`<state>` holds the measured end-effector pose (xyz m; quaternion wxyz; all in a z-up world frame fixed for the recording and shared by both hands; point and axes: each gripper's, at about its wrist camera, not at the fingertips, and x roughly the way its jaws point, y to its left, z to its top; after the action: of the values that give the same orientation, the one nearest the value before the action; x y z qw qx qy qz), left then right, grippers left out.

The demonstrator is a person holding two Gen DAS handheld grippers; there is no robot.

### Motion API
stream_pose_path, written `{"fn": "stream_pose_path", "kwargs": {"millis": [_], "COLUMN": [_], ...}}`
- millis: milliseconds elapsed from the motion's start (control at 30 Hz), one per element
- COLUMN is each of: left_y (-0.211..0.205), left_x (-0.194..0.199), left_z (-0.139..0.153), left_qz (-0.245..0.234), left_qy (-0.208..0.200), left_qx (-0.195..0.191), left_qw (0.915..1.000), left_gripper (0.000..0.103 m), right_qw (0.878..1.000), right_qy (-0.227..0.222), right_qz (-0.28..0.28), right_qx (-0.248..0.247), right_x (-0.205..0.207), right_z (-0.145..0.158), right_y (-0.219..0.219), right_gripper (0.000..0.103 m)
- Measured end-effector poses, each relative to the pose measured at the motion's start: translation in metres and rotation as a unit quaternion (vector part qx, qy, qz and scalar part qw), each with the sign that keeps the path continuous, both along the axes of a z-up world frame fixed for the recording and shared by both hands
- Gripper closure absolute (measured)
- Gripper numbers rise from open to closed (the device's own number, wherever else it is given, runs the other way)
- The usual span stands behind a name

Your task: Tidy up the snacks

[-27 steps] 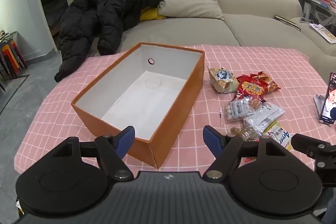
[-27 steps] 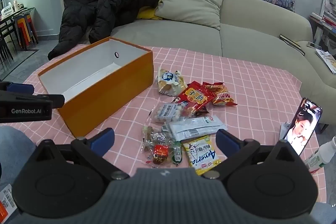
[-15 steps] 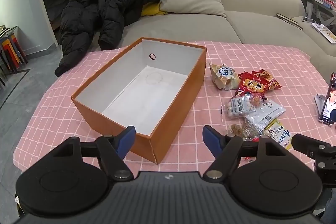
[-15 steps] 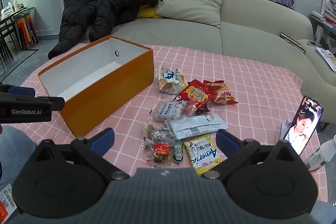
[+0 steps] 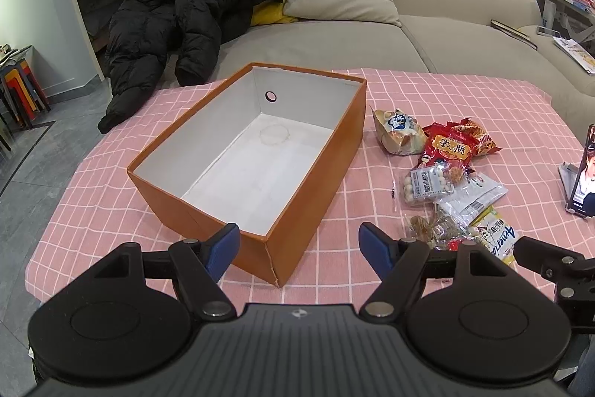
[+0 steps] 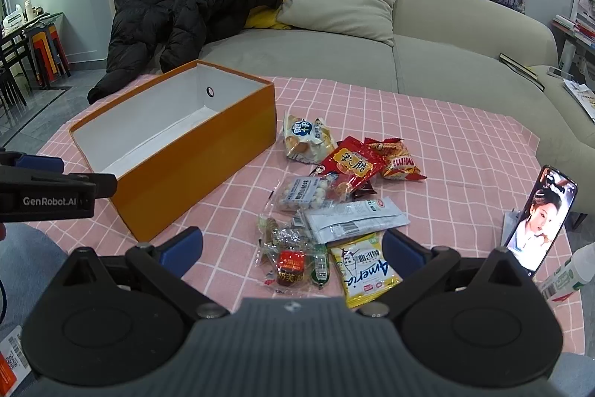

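An empty orange box (image 5: 308, 181) with a white inside stands on the pink checked tablecloth (image 5: 446, 92); it also shows in the right wrist view (image 6: 193, 159). Several snack packets lie to its right: a red bag (image 6: 351, 166), a white pouch (image 6: 353, 216), a yellow packet (image 6: 366, 270) and a beige bag (image 6: 305, 136). My left gripper (image 5: 299, 246) is open and empty, above the box's near corner. My right gripper (image 6: 292, 248) is open and empty, above the nearest packets.
A phone (image 6: 539, 220) on a stand is at the table's right edge, with a white bottle (image 6: 569, 270) beside it. A beige sofa (image 6: 427, 54) with a black coat (image 6: 186, 10) and a cushion lies behind the table. The left gripper's body (image 6: 52, 196) shows at the right view's left.
The left gripper has risen a little and looks down more steeply into the box. The right gripper has barely moved. Both stay open and empty.
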<state>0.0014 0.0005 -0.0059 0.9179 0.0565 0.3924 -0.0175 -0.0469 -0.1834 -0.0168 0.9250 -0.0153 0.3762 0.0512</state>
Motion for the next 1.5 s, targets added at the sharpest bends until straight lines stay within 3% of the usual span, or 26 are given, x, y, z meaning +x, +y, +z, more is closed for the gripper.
{"fn": "stream_pose_path", "kwargs": {"millis": [1500], "left_y": [-0.0033], "left_x": [0.0030], "left_z": [-0.0079], "left_qz": [0.003], "left_qy": [0.032], "left_qx": [0.012], "left_qw": [0.9994], "left_gripper": [0.017], "right_qw": [0.999], "right_qy": [0.031], "right_qz": [0.001], "right_qx": [-0.031], "right_x": [0.0050], "right_z": [-0.0079], "right_y": [0.0070], "right_gripper": [0.004]}}
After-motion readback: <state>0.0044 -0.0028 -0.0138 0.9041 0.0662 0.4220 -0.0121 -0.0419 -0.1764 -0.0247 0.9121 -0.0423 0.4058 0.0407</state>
